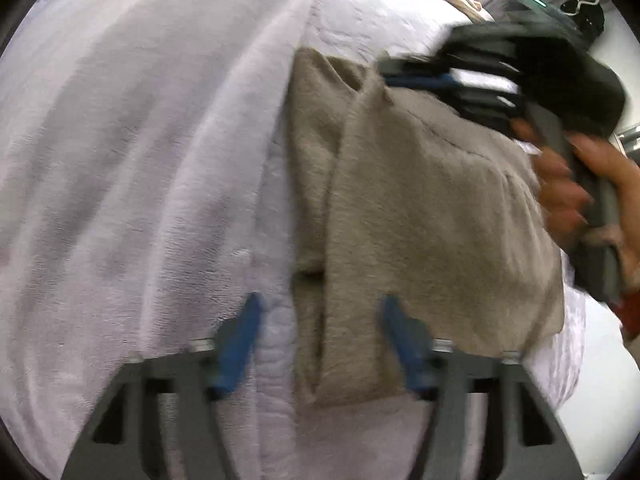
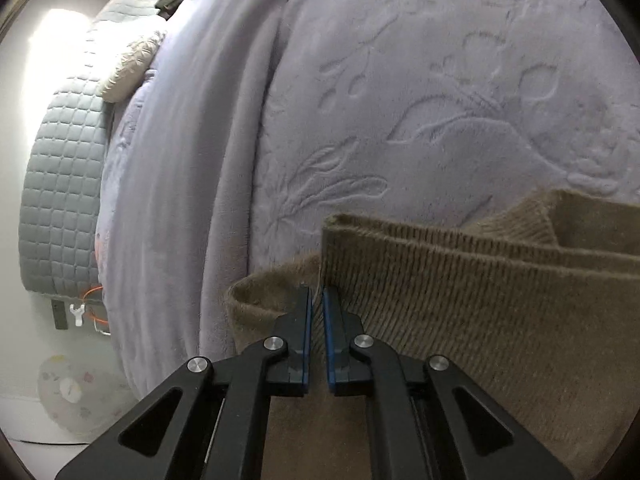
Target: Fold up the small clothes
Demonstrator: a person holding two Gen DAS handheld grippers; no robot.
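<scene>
A brown knit garment (image 2: 460,300) lies on a pale lilac plush blanket (image 2: 440,80) that covers a bed. The blanket is soft and short-piled, embossed with leaf and flower outlines in the right wrist view, and it falls in 2 or 3 long rounded folds toward 9 o'clock. The garment is fuzzy, almost brushed, on its broad face (image 1: 420,216) and finely ribbed along a thick doubled band that runs from the picture's centre out to 3 o'clock in the right wrist view. Its layers are stacked, with a rolled edge showing at 7 o'clock of that band.

The right gripper (image 2: 317,300) has black metal linkages with round silver pivots and blue pads. Its jaws are nearly together, pinching a thin edge of the brown knit at the corner of the ribbed band. In the left wrist view it sits at 2 o'clock, blurred, held by a hand (image 1: 568,184) at 3 o'clock.

The left gripper (image 1: 320,316) hangs over the garment's near end at 6 o'clock, its 2 blue pads standing well apart. 1 is over the blanket and 1 over the brown knit, pressing on nothing that shows.

At 9 o'clock in the right wrist view a grey quilted mattress side (image 2: 60,200) shows a grid of small squares, with a beige quilted cushion (image 2: 128,68) above it.
</scene>
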